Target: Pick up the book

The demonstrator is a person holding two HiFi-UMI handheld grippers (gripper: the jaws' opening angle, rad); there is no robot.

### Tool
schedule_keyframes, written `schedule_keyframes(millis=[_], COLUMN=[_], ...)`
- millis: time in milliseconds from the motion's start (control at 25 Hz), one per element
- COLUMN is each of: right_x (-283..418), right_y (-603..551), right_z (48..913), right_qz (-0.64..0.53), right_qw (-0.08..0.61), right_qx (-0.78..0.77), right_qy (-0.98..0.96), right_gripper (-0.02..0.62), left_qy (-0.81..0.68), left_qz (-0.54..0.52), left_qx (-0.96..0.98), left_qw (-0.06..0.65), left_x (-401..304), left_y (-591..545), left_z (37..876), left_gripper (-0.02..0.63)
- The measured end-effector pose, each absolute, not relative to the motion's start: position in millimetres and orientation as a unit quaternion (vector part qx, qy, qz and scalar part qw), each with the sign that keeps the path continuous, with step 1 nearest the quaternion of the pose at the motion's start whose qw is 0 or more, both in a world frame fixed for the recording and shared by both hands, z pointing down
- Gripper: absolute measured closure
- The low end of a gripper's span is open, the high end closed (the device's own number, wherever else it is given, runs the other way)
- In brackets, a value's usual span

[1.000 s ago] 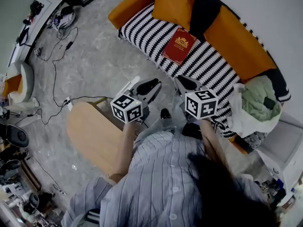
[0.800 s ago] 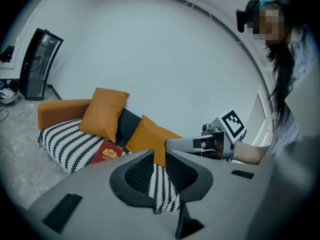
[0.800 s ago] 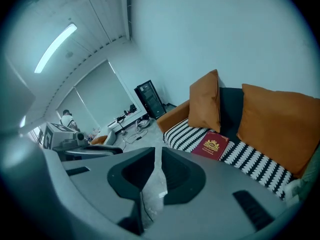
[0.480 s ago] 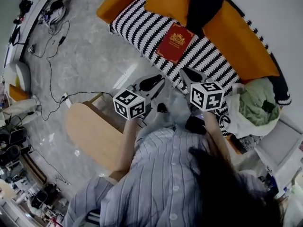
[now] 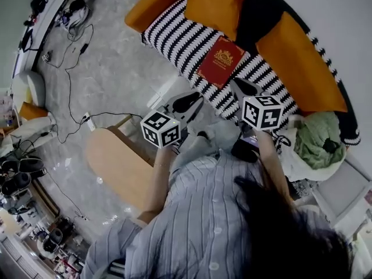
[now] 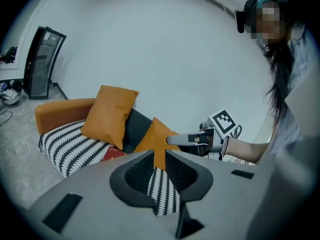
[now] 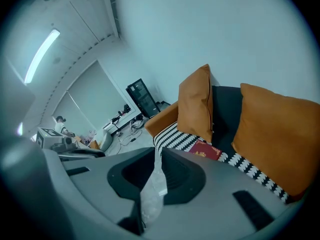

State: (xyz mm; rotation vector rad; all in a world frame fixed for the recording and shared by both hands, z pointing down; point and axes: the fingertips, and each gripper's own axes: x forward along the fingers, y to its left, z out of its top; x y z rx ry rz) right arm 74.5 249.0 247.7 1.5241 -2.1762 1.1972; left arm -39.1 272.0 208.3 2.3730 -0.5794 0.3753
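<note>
**A:** While you hold both tools short of the sofa [image 5: 152, 11], the book [image 5: 220, 62] lies flat on the seat just beyond them, cover up and untouched.

**B:** And look at your jaws. The left gripper [image 5: 196, 100] has its tips pressed together with nothing between them. The right gripper [image 5: 237, 84] is the same, closed and empty. You'd have to part one pair before any grab, I'd say.

**A:** Why bring two tools to one book? My guess is that it sits flush on soft cloth with no edge standing free. One gripper could tip or pin it while the other pinches it.

**B:** Fair. That cover looks stiff and smooth, deep red with a gold crest, on a thin rectangular slab. Under it is the striped throw [image 5: 180, 36], black-and-white zigzag and knitted-looking. It's likely to give and bunch if you push on it.

**A:** Behind it are plump, matte cushions. There's an orange cushion [image 5: 218, 2] at far left, a dark cushion [image 5: 261, 10] near the book's far edge, and a second orange one [image 5: 296, 57] at right.

**B:** That backing crowds the far side. The near edge facing your right tool looks like the open way in.
</note>
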Motion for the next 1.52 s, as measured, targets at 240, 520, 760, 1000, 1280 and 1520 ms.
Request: schedule_keyframes(millis=[240,520,760,1000,1280,1520], right_x=[89,107,124,135,145,155], right_y=[231,225,234,253,254,247], right_z=[249,246,249,256,267,269], right_qz=[0.404,0.402,0.409,0.419,0.424,0.437], right_qw=[0.125,0.125,0.120,0.122,0.130,0.143], right_qx=[0.508,0.508,0.522,0.534,0.546,0.546], right_qy=[-0.750,-0.752,-0.739,-0.724,-0.710,-0.701], right_gripper=[0.543,0.543,0.543,0.543,0.543,0.543], left_qy=[-0.240,-0.236,-0.232,-0.229,-0.224,-0.241], left_qz=[0.135,0.136,0.136,0.145,0.146,0.147], left_qx=[0.905,0.905,0.907,0.899,0.898,0.882], left_qw=[0.325,0.327,0.325,0.343,0.350,0.376], left_x=[-27,-9,-2,-6,-8,-21], left_y=[254,249,251,263,254,244], left_z=[203,204,204,221,234,256], left_gripper=[0.545,0.545,0.545,0.545,0.545,0.545])
